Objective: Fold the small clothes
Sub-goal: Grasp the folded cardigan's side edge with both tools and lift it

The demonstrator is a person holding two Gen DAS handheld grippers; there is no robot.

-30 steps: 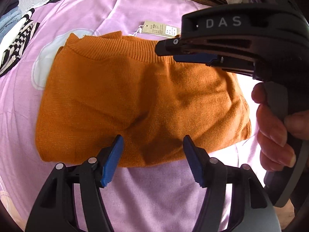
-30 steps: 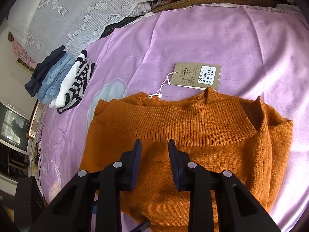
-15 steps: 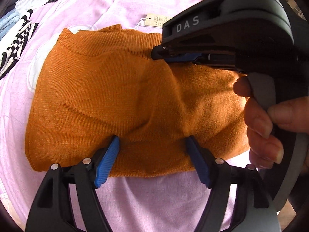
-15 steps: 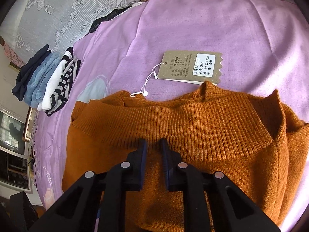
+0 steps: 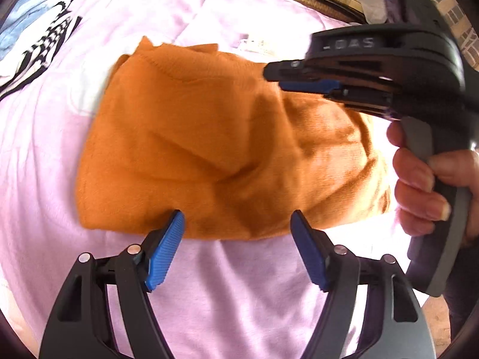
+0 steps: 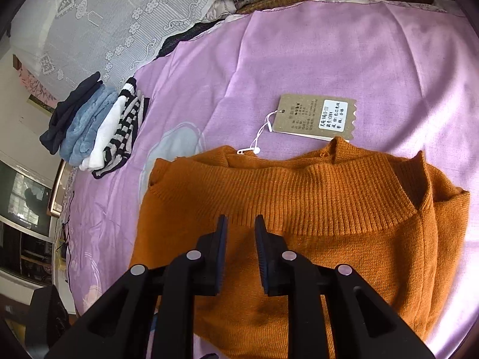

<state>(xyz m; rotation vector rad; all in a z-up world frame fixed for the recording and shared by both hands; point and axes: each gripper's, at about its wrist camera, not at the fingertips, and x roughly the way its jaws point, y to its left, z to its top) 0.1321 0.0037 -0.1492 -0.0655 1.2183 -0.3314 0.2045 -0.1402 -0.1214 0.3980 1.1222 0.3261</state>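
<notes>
— Where was the orange sweater (image 6: 329,224)?

— Flat on the bed's purple sheet (image 6: 329,45), already folded into a rough rectangle. Its ribbed band faced the bed's far edge. Its paper tag (image 6: 314,116) lay on the sheet just beyond the band, tied on by a white string.

— And the left tool (image 5: 237,218)?

— Its jaws stood wide apart and had just been opening. The blue pads sat at the sweater's near edge, one on each side of a stretch of the hem. Neither pad pressed the knit. That view was blurred, so I couldn't tell whether the tips touched the fabric.

— The right tool (image 6: 241,220)?

— It was over the sweater, with its tips just short of the ribbed band. The jaws were only narrowly apart and had just been opening a little. Orange knit showed through the gap, but nothing was pinched between the pads. From the left camera it showed side-on above the sweater's right part, with a hand (image 5: 425,185) wrapped round its handle.

— So neither one was holding the sweater?

— No. It lay on the sheet with some creases across its middle.

— Anything else on the bed?

— A small stack of folded clothes (image 6: 95,131) lay toward the far left corner, well apart from the sweater. It was dark blue, light blue, white and black-and-white striped. A lace-covered pillow (image 6: 104,15) was behind it.
</notes>
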